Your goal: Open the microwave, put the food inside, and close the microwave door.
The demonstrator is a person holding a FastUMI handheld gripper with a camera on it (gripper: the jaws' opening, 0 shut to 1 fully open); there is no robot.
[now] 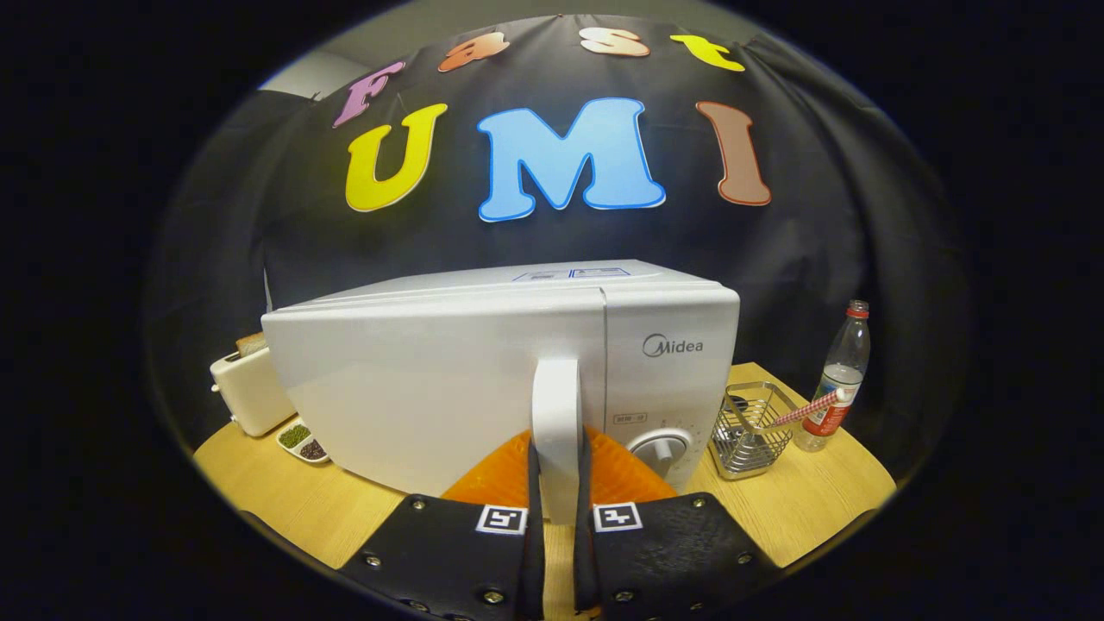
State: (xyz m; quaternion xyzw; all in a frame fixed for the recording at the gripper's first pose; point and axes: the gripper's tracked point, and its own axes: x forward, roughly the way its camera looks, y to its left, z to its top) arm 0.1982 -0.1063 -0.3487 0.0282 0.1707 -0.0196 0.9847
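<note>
Gripper view, microwave task, door stage. My gripper [558, 509] is closed on the handle [556, 423] of the microwave [483, 362]: the handle stands between my two fingers [530, 517], one pressing on each side near its lower end. The handle is a vertical bar, its long axis upright, so my fingers straddle it across its width. It sits at the door's free edge, just beside the seam that parts the door [414, 388] from the control panel [668, 379] with its knob [660, 448]. The door runs from the handle away toward the toaster [246, 392], so I judge the hinge to lie on that far side and the pull to be back toward me in an arc about it. The door looks shut or nearly so, its face about level with the panel; the step in hand is opening. Which item is the food I cannot tell: a small dish [304, 442] with two dark fillings lies on the table [285, 500] between toaster and microwave, and something brown sits in the toaster top. Beyond the panel stand a wire basket [750, 431] and a bottle [841, 379], apart from the door's swing
</note>
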